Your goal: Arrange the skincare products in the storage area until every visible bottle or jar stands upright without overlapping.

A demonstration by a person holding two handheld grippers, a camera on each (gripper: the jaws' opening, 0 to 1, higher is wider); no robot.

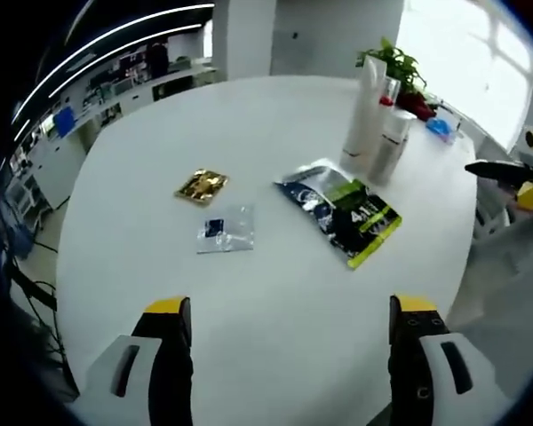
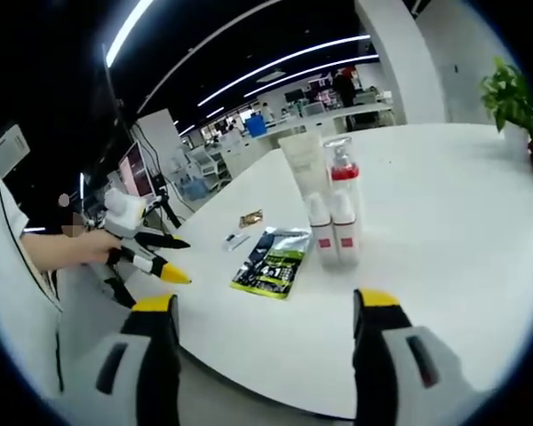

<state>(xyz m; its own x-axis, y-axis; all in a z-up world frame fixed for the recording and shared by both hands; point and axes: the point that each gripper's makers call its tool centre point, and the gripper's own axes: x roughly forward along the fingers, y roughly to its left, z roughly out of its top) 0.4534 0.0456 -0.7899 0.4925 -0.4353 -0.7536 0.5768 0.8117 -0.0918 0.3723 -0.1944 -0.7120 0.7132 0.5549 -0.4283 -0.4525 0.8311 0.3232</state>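
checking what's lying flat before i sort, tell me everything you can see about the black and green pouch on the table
The black and green pouch is a glossy foil sachet, silvery at one end, black in the middle with white print too small to read, and lime green along one edge. It lies flat on the white table, slightly crinkled, near the upright bottles but apart from them. Neither gripper touches it.

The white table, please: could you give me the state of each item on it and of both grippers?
Tall white tube: upright.
Red-capped clear bottle: upright.
Two small white bottles: upright, side by side.
Black-green pouch: lying flat.
Gold sachet: flat.
Clear sachet: flat.
Left gripper: jaws open, empty.
Right gripper: jaws open, empty.
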